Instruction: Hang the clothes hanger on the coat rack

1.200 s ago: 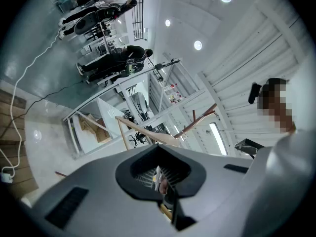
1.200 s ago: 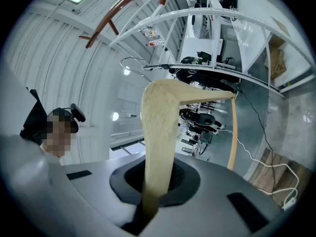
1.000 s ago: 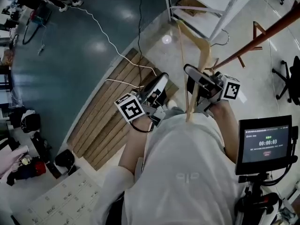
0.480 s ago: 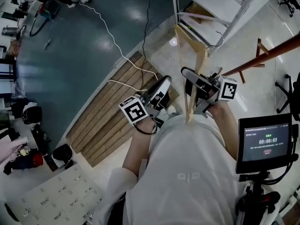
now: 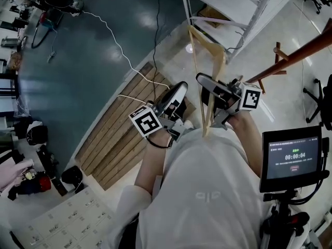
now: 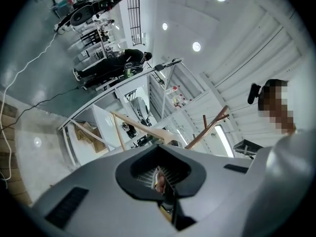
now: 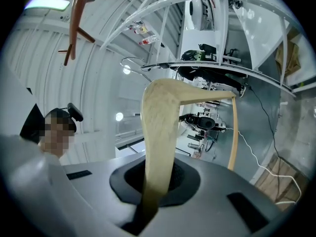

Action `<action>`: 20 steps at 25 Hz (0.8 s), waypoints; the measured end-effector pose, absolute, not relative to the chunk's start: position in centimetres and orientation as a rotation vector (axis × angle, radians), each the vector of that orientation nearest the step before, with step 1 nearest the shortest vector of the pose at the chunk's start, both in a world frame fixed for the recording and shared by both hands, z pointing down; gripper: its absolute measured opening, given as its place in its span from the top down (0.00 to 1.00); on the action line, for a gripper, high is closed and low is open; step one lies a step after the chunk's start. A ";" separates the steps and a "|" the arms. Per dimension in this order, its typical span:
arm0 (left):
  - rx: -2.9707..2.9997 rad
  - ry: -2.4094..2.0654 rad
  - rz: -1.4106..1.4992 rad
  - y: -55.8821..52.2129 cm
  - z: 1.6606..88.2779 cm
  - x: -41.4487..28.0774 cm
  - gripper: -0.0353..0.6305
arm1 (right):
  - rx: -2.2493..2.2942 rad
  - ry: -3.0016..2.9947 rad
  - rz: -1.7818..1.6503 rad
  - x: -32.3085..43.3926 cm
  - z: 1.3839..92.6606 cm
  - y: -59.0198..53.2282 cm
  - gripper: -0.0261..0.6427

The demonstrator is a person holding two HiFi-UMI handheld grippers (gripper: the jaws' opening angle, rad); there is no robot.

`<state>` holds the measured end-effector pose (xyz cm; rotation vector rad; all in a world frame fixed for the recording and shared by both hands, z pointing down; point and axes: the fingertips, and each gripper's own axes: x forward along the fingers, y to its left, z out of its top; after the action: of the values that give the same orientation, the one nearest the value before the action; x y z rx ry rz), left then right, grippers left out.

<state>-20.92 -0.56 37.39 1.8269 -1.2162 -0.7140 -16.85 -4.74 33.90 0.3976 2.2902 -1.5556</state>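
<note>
Pale wood marks the clothes hanger [image 5: 218, 65], which rises in front of the person's chest in the head view, one arm running down into the right gripper [image 5: 213, 90]. The right gripper view shows that arm [image 7: 160, 132] passing straight between the jaws, which are clamped on it low down. Its crossbar hangs at 3 o'clock of the arm, and a thin metal hook [image 7: 132, 65] curls away at 11 o'clock of the bend.

The left gripper [image 5: 174, 100] sits just beside the right one, at its 9 o'clock, and is clear of the hanger. In its own view the jaws are drawn together to a narrow seam (something pinkish shows through the slit, too small to identify).

The coat rack [image 5: 295, 53], a reddish-brown pole with short pegs, slants across the head view at 2 o'clock of the right gripper, well apart from the hanger, which is not yet on it. A white shelf frame [image 5: 233, 4] stands at 12 o'clock, a slatted wooden floor panel [image 5: 129, 123] lies at 8 o'clock, and a small screen [image 5: 293, 157] is at 4 o'clock.
</note>
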 end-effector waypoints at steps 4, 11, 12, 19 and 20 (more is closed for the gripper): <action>1.884 -1.167 -0.691 -2.6 34.7 -18.9 0.94 | 0.368 2.271 -1.490 -15.0 30.5 -6.3 0.95; 1.948 -1.048 -0.627 -5.5 36.3 -13.4 0.94 | 0.268 2.236 -1.424 -10.2 31.8 -8.6 0.95; 1.955 -1.029 -0.619 -5.8 36.4 -12.7 0.94 | 0.251 2.233 -1.421 -9.6 32.0 -8.9 0.95; 1.965 -0.943 -0.581 -7.3 37.4 -10.6 0.94 | 0.144 2.236 -1.443 -7.7 34.3 -10.2 0.95; 1.963 -0.935 -0.579 -7.4 37.5 -10.4 0.94 | 0.139 2.235 -1.453 -7.7 34.6 -10.2 0.95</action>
<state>-10.44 -7.39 37.49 1.9633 -0.9348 -0.5792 -7.73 -10.24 34.56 0.1385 2.2346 -1.4531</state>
